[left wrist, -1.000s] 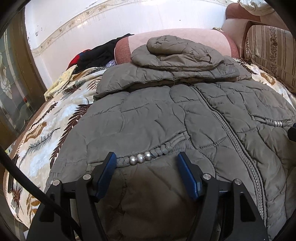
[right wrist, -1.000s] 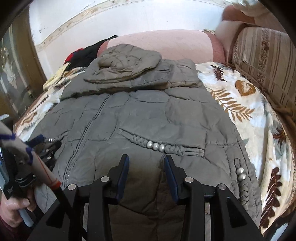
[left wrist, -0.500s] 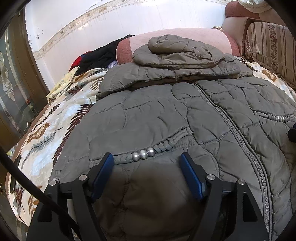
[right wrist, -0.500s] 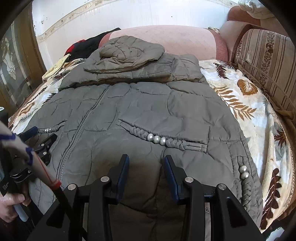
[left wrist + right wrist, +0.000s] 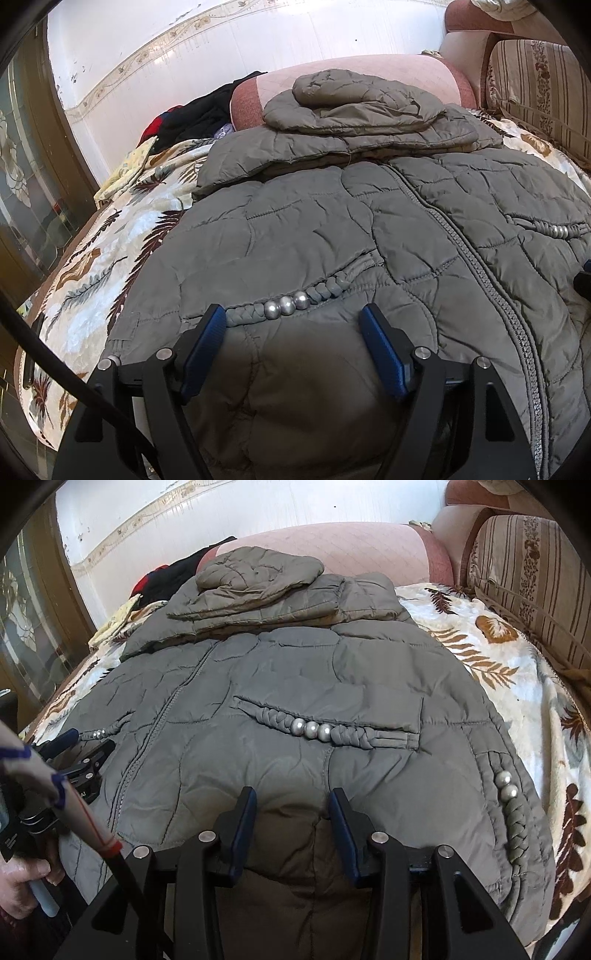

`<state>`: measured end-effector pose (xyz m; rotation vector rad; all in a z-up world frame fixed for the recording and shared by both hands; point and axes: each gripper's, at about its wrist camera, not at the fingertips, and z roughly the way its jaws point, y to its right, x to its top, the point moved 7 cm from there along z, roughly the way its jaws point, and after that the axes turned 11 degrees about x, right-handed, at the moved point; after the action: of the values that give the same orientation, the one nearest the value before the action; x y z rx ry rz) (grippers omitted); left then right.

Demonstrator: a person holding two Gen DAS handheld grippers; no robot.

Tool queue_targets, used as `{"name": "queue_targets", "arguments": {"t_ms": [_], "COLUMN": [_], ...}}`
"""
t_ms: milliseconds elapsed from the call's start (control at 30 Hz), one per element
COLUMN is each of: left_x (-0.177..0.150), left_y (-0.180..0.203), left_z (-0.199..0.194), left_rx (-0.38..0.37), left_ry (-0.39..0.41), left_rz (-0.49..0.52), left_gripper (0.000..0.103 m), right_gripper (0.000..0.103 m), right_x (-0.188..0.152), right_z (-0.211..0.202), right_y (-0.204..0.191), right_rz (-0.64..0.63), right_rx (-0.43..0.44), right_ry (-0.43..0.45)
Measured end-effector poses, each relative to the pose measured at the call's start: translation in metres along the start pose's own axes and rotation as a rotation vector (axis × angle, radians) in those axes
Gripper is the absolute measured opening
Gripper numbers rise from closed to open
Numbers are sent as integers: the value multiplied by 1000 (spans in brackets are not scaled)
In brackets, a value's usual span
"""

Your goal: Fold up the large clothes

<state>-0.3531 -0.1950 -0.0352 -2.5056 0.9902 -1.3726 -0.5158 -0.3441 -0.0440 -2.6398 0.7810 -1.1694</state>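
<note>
One large bed [image 5: 491, 672], covered with a cream spread printed with brown leaves, carries everything that matters. Spread across most of it lies a grey-green quilted coat [image 5: 295, 672], front side up, zipper [image 5: 476, 258] running from the collar down toward the hem nearest the cameras. Its hood [image 5: 354, 99] is folded down over the shoulders at the far end, resting against a long pink bolster [image 5: 343, 546] by the white wall. Dark and red clothes [image 5: 192, 118] are piled at the bolster's left end, and a striped cushion [image 5: 528, 576] stands along the right side. Each pocket of the coat is trimmed with a braid and three silver beads [image 5: 284, 306]. The left gripper [image 5: 291, 350] hangs just above the hem beside one beaded pocket; its blue fingers [image 5: 207, 347] have just been spreading and stand wide apart with only flat coat fabric beneath them, nothing pinched. The right gripper [image 5: 291, 830] sits over the hem below the other pocket, its fingers [image 5: 243, 823] partly parted and gripping nothing. A person's hand [image 5: 22, 886] holds the left tool's handle.
</note>
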Motion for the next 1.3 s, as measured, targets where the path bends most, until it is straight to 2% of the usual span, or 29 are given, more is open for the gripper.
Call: {"name": "queue_targets", "arguments": {"t_ms": [567,667,733,833,933,1067,1167,1300], "left_x": [-3,-4,-7,-14,-26,-49,-65,-77], "left_y": [-2,-10,-20,-49,-89,-161,-192,-199], "left_z": [-9,-20,-26,-29,-20,-5,7,18], "left_rx": [22,12,12,26,45,152,136,83], "left_ry": [18,52,73,81,24,-58,-125,-174], "left_rz": [34,33,18,-46,-154,-330,-455,-509], "left_gripper": [78,78,78,78,78,78,78,78], "right_gripper": [46,46,46,47,47,47,47,47], "right_x": [-7,-5,-3,-5,-13,-23,-23,-23], "right_z": [-11,-32,-52,-82,-103,-110,-106,-101], "right_y": [1,7,23,64,107,129,132,140], "right_rz": [-28,-11,33,178,345,437,482,561], "right_rx": [60,90,79,59,51,61,96,128], "right_ry": [35,96,160,253,313,326,320,328]}}
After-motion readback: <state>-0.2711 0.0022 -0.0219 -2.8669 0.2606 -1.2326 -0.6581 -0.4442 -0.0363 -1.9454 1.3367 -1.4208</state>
